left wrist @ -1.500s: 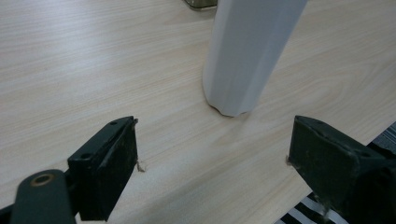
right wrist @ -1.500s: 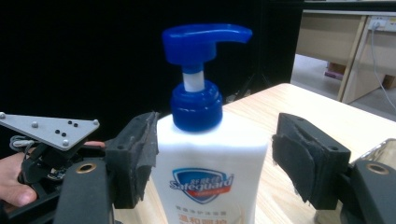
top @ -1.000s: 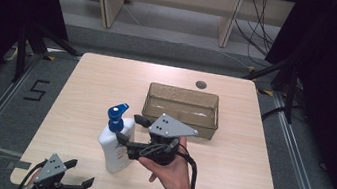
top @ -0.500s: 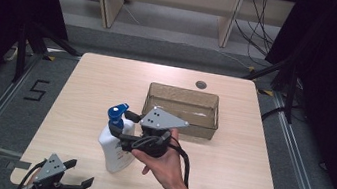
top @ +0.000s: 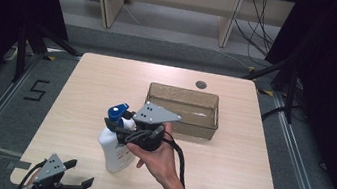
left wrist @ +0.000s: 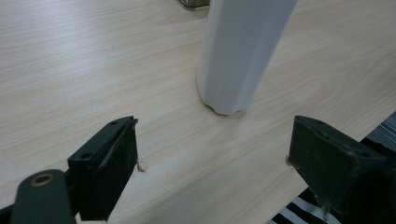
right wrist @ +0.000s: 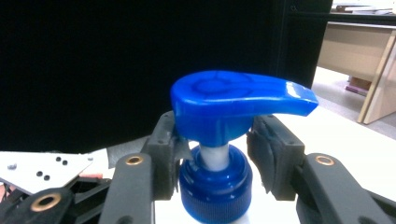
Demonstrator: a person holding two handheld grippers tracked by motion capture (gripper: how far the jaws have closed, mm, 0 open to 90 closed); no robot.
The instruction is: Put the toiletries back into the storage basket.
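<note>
Since a second ago the right gripper (top: 118, 126) has slid left across the table to the pump bottle (top: 115, 146), and its jaws have just been closing around the bottle's neck. In the right gripper view its two black jaws stand either side of the blue pump head (right wrist: 233, 100): the left pad touches the underside of the head, while the right pad sits just beside the white stem, so a firm clamp cannot be told for sure. The bottle stands upright near the front middle of the wooden table (top: 247, 162), well short of the clear brown bin (top: 181, 110) behind it. The left gripper (top: 74, 179) rests at the table's front left corner, jaws wide apart with nothing between them; its own view looks past them at the bottle's white base (left wrist: 238, 60).
</note>
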